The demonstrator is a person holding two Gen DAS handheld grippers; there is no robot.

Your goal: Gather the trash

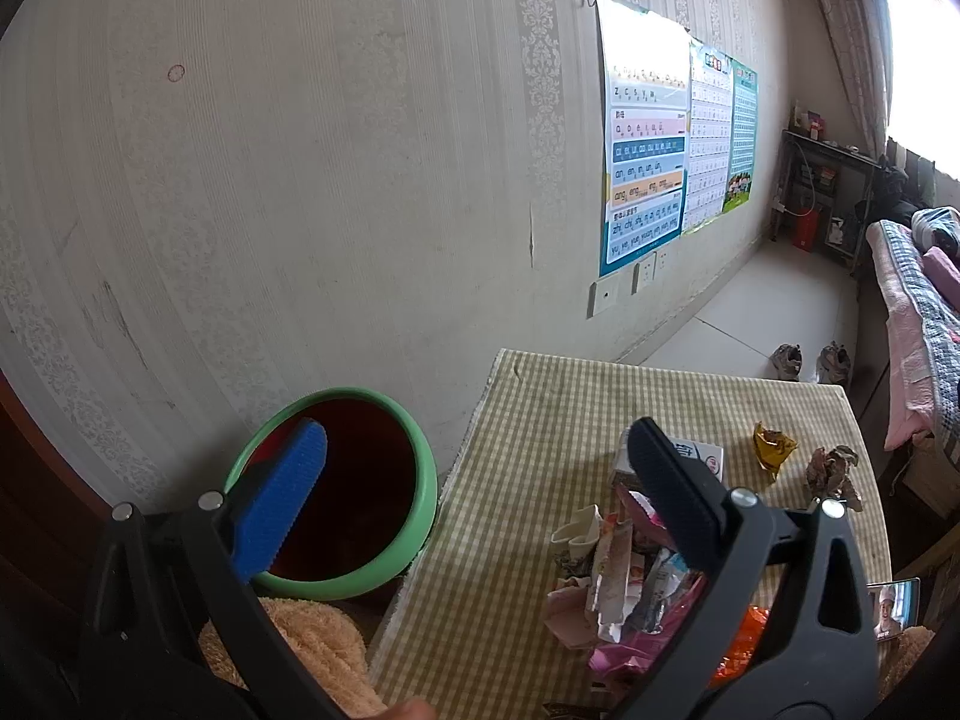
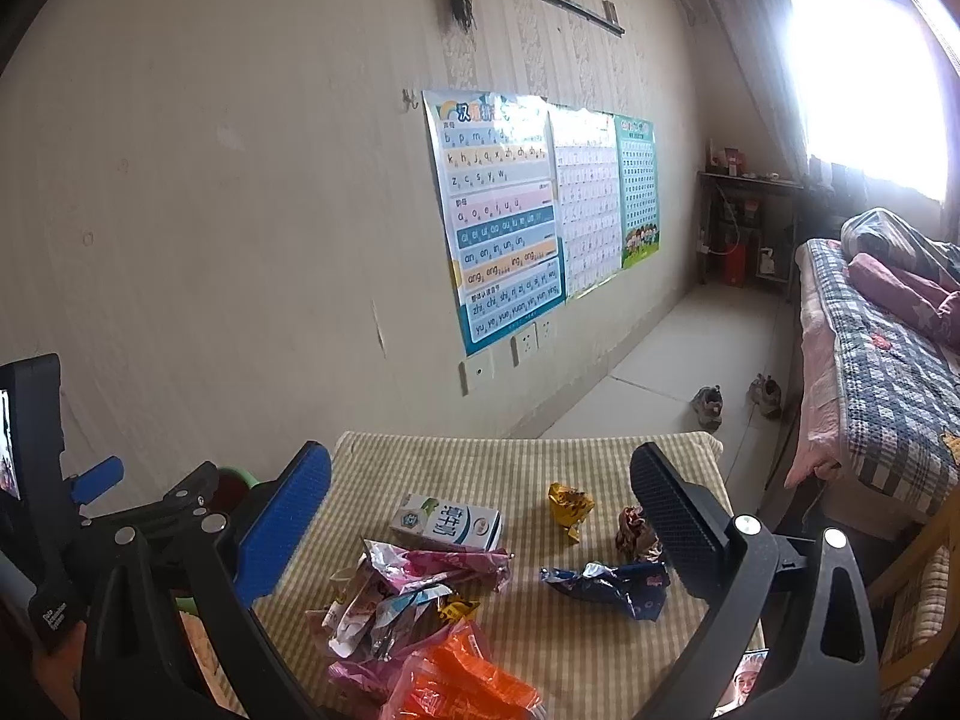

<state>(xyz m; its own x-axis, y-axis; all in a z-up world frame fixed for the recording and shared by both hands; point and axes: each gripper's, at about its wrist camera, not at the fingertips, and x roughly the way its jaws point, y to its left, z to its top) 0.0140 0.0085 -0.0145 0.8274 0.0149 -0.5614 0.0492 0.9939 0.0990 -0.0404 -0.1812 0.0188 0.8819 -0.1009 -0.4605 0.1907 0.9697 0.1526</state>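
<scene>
Fingers on the left gripper [image 1: 480, 480] are spread wide and empty, its blue pad over the round green-rimmed plastic bin [image 1: 414, 516] beside the table, and the right gripper [image 2: 480, 510] is equally wide and empty. Most work seems left — white milk carton [image 2: 447, 523], crumpled pink wrappers [image 2: 444, 564], orange packet [image 2: 462, 678], gold wrapper [image 2: 569, 507] and dark blue wrapper [image 2: 606, 588] all lie on the checked tablecloth [image 2: 540, 648]; the bin's dark interior hides any contents.

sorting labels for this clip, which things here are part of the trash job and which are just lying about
Job: green bin, milk carton, yellow wrapper, blue wrapper, brown crumpled wrapper, orange wrapper, pink wrapper pile.

Just there: wall posters, shoes, bed, phone.
</scene>
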